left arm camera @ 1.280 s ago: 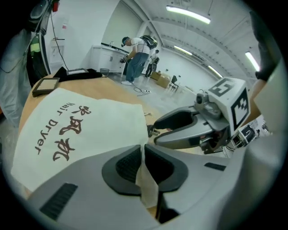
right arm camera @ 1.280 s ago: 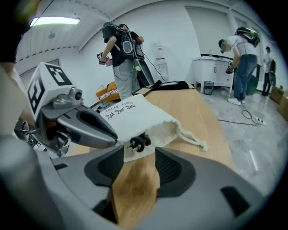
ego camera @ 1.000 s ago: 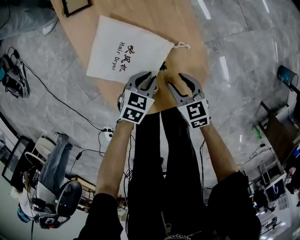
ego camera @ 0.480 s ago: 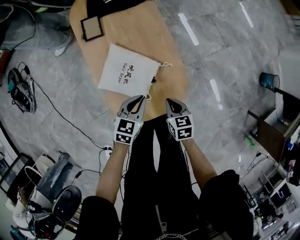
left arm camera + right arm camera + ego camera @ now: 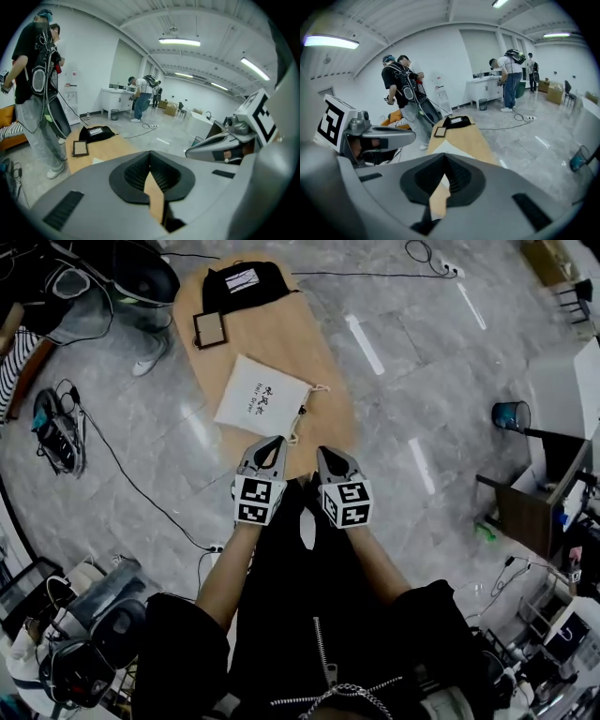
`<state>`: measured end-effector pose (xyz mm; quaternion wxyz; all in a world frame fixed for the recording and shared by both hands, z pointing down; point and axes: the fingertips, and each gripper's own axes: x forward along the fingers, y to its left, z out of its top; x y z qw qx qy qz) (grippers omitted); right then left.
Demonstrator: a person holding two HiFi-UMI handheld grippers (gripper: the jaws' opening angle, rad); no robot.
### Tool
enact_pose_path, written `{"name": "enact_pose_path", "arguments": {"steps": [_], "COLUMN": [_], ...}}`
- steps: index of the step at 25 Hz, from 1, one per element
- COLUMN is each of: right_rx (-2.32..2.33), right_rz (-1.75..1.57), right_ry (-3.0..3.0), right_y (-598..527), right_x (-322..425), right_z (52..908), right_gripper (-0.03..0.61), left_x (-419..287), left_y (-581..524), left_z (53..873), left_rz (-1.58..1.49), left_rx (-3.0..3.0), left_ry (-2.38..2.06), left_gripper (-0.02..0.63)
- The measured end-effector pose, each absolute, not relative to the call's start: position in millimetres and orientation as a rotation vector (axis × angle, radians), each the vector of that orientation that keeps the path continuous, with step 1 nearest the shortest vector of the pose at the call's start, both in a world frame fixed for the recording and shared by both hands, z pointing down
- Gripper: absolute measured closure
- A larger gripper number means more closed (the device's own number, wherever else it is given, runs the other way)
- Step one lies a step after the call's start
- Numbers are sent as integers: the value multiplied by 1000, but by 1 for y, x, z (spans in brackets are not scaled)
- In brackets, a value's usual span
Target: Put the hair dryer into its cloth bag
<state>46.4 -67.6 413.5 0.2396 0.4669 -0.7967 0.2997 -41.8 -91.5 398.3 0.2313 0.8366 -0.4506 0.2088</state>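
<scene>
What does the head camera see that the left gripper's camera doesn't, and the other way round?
Only the head view shows the person's forearms and the printing on the white cloth bag. Only the left gripper view shows ceiling lights and people at a far counter. Both show the wooden table, the black bag on it and the right gripper.

**Bag mid-counter, tools at the near edge**

The cloth bag (image 5: 261, 397) lies on the counter (image 5: 323, 371), its drawstring end to the right. Behind it lies a frame (image 5: 210, 329), and a pouch (image 5: 244, 285) at the far end. The left tool (image 5: 274, 443) and right tool (image 5: 326, 456) are side by side before the bag.
</scene>
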Motion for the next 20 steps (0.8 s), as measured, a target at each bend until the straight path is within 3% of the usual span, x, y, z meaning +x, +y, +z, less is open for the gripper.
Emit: {"name": "enact_pose_path", "arguments": {"steps": [20], "right_rx": [1220], "right_rz": [646], "right_ry": [-2398], "right_y": [36], "right_x": [64], "right_z": [298], "right_gripper": [569], "left_x": [-10], "left_y": [23], "left_z": [287], "left_rz": [437], "left_rx": [2284], "left_ry": [-1388], "left_gripper": [600]}}
